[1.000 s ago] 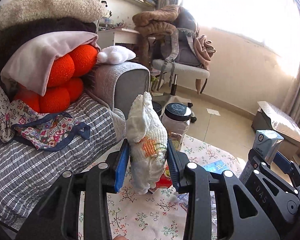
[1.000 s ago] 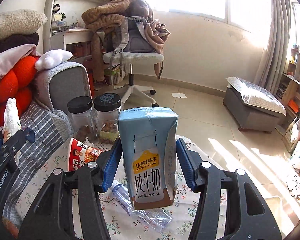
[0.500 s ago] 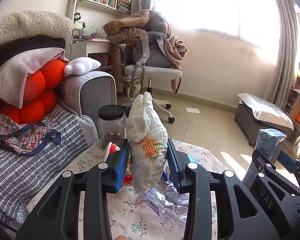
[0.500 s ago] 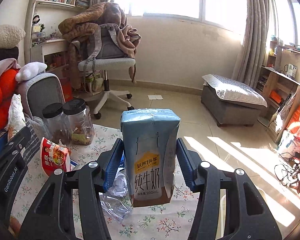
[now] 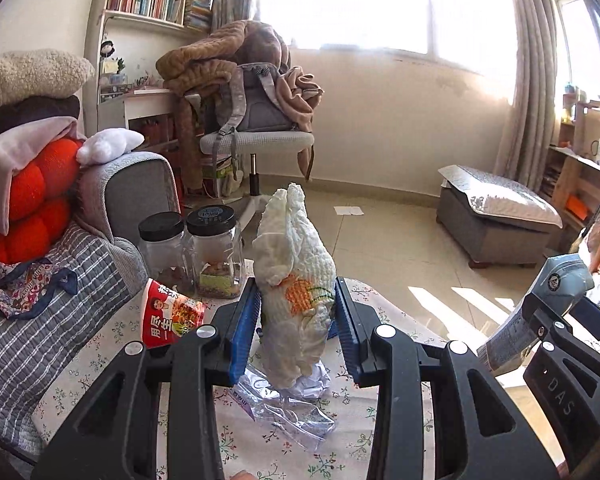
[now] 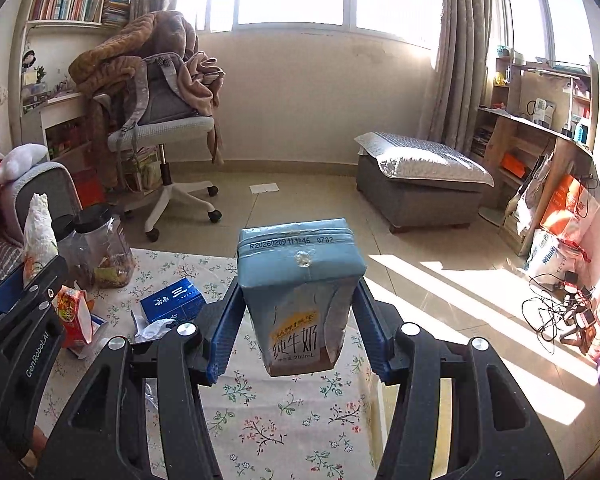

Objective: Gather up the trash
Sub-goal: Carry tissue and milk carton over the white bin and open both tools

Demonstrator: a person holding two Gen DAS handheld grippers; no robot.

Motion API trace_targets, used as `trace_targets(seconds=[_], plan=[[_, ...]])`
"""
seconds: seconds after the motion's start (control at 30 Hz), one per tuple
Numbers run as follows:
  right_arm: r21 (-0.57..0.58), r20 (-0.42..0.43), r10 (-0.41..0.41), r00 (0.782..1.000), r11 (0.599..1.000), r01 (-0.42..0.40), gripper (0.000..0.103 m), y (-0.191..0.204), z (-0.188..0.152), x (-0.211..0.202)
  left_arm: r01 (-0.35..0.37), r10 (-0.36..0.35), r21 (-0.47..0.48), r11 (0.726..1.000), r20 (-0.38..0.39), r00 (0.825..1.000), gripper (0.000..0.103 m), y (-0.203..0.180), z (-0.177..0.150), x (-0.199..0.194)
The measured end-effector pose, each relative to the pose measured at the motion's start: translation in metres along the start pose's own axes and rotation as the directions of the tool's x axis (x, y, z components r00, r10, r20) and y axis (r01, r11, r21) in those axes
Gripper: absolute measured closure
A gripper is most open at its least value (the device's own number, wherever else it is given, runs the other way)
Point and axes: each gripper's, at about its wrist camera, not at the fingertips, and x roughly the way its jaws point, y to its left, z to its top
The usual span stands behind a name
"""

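Observation:
My left gripper [image 5: 296, 320] is shut on a crumpled white paper towel [image 5: 296, 264] with an orange print, held upright above the floral tablecloth [image 5: 340, 452]. My right gripper [image 6: 298, 320] is shut on a light blue milk carton [image 6: 300, 280], tilted with its top toward the camera. The right gripper and its carton [image 5: 540, 312] show at the right edge of the left wrist view. On the table lie a red snack packet [image 5: 168, 316], a clear plastic wrapper [image 5: 288, 412], a blue box [image 6: 172, 300] and a crumpled tissue [image 6: 152, 326].
Two black-lidded jars [image 5: 212, 248] stand at the table's far left edge beside a grey sofa arm [image 5: 132, 192] piled with cushions. Beyond are an office chair [image 6: 168, 136] heaped with blankets, a grey ottoman [image 6: 420, 184], shelves and bags [image 6: 556, 216] at right, cables on the floor.
Both grippers have swung to the right, each keeping its grip. The sofa slid out to the left and the ottoman and right-hand shelves came into view. The carton tilted.

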Motion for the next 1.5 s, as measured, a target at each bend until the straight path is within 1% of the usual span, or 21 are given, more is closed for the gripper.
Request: trace_targets(seconds=[0.23, 0.33, 0.43, 0.57, 0.77, 0.8, 0.83, 0.87, 0.93, 1.0, 1.1, 1.23, 1.37, 1.5], plan=[[0.057, -0.01, -0.067, 0.998, 0.996, 0.067, 0.053, -0.045, -0.01, 0.0, 0.051, -0.05, 0.053, 0.997, -0.007, 0.999, 0.065, -0.034, -0.008, -0.002], [0.086, -0.034, -0.092, 0.995, 0.992, 0.094, 0.053, -0.067, -0.016, 0.003, 0.071, -0.071, 0.08, 0.994, -0.009, 0.997, 0.065, -0.047, -0.012, -0.004], [0.101, -0.054, -0.134, 0.99, 0.985, 0.139, 0.053, -0.086, -0.021, 0.006, 0.092, -0.091, 0.102, 0.99, -0.015, 0.996, 0.065, -0.06, -0.016, -0.005], [0.109, -0.109, -0.202, 0.973, 0.971, 0.213, 0.053, -0.113, -0.034, 0.011, 0.122, -0.12, 0.13, 0.984, -0.019, 0.993, 0.065, -0.077, -0.02, -0.008], [0.108, -0.22, -0.279, 0.935, 0.945, 0.308, 0.052, -0.15, -0.054, 0.025, 0.189, -0.184, 0.173, 0.967, -0.046, 0.982, 0.065, -0.107, -0.031, -0.013], [0.111, -0.231, -0.288, 0.929, 0.941, 0.319, 0.052, -0.156, -0.055, 0.026, 0.206, -0.2, 0.179, 0.962, -0.053, 0.978, 0.065, -0.113, -0.034, -0.014], [0.121, -0.238, -0.295, 0.926, 0.937, 0.329, 0.047, -0.163, -0.057, 0.025, 0.225, -0.218, 0.187, 0.956, -0.06, 0.974, 0.065, -0.12, -0.035, -0.015], [0.137, -0.239, -0.3, 0.924, 0.931, 0.338, 0.033, -0.169, -0.058, 0.023, 0.245, -0.236, 0.195, 0.95, -0.068, 0.969, 0.065, -0.127, -0.037, -0.016], [0.179, -0.222, -0.326, 0.919, 0.913, 0.368, 0.018, -0.181, -0.057, 0.015, 0.291, -0.279, 0.213, 0.933, -0.086, 0.956, 0.065, -0.143, -0.041, -0.018], [0.21, -0.202, -0.348, 0.915, 0.898, 0.388, 0.017, -0.193, -0.054, 0.008, 0.334, -0.317, 0.229, 0.914, -0.105, 0.942, 0.065, -0.158, -0.046, -0.021], [0.276, -0.197, -0.368, 0.909, 0.869, 0.411, 0.011, -0.215, -0.054, 0.0, 0.392, -0.366, 0.25, 0.885, -0.145, 0.919, 0.065, -0.181, -0.053, -0.021], [0.351, -0.212, -0.367, 0.906, 0.836, 0.421, 0.009, -0.242, -0.058, -0.006, 0.447, -0.407, 0.263, 0.855, -0.195, 0.892, 0.065, -0.205, -0.063, -0.017], [0.401, -0.223, -0.367, 0.903, 0.809, 0.428, 0.009, -0.261, -0.061, -0.011, 0.524, -0.463, 0.21, 0.825, -0.28, 0.841, 0.065, -0.227, -0.07, -0.009], [0.436, -0.221, -0.368, 0.903, 0.792, 0.429, 0.009, -0.273, -0.062, -0.016, 0.58, -0.503, 0.199, 0.79, -0.329, 0.799, 0.065, -0.255, -0.077, -0.011]])
